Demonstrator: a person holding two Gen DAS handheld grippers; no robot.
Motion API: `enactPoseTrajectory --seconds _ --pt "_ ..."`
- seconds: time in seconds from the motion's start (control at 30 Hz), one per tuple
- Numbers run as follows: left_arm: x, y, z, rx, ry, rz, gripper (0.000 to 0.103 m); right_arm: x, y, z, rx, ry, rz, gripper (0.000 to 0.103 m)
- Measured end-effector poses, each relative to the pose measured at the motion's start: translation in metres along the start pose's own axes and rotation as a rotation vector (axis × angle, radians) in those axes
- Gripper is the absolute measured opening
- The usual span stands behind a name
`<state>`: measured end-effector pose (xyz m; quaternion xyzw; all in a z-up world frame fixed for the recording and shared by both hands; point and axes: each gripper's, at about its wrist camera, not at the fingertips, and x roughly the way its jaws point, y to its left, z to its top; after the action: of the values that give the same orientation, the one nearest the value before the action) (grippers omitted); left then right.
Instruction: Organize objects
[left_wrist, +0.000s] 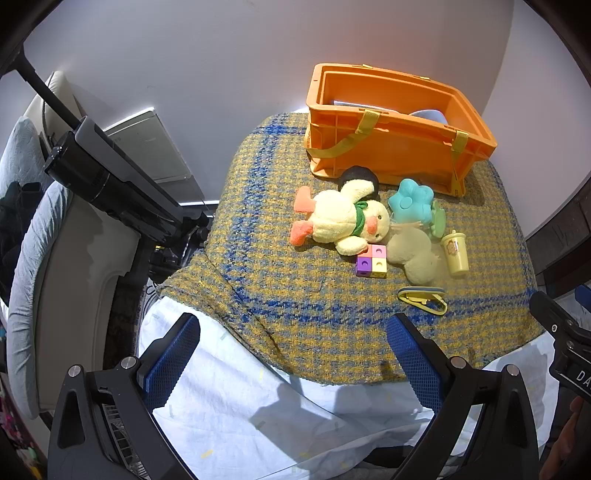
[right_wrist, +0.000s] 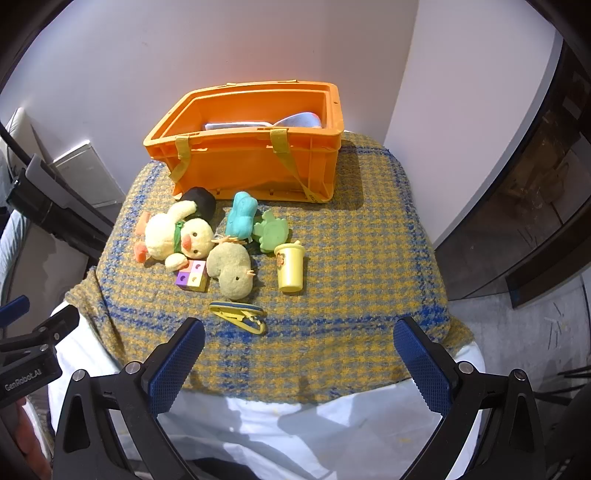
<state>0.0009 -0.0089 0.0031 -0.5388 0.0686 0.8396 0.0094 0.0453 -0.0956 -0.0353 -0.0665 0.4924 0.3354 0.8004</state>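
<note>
An orange crate (right_wrist: 255, 162) with yellow straps is set at the far edge of the bench (right_wrist: 362, 266), which is covered by a yellow-and-blue woven cloth. Just in front of it a cluster of toys is laid: a yellow plush duck (right_wrist: 173, 236) on its side, touching a block of coloured cubes (right_wrist: 192, 275); an olive plush chick (right_wrist: 231, 269); a teal flower toy (right_wrist: 240, 214); a green frog toy (right_wrist: 271, 230); an upright yellow cup (right_wrist: 290, 267). A yellow clip (right_wrist: 238, 314) lies nearest the tools. Folded pale items inside the crate are shown best by the right wrist view — the left shows less of them. The left tool (left_wrist: 295, 354) and right tool (right_wrist: 299, 362) are spread fully apart, nothing between the pads, both apart from the toys.
</note>
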Motion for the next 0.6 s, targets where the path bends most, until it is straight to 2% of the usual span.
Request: enactPoseTrajectory --seconds 0.57,0.6 --pt "0.0015 0.0015 0.0012 0.014 0.008 -0.011 0.103 -0.001 0.0014 0.0013 0.039 -0.015 -0.016 0.102" --pt "0.0017 0.0016 0.0009 0.089 -0.001 -0.04 0.103 -0.0011 0.0015 0.0012 0.04 -0.015 -0.016 0.102"
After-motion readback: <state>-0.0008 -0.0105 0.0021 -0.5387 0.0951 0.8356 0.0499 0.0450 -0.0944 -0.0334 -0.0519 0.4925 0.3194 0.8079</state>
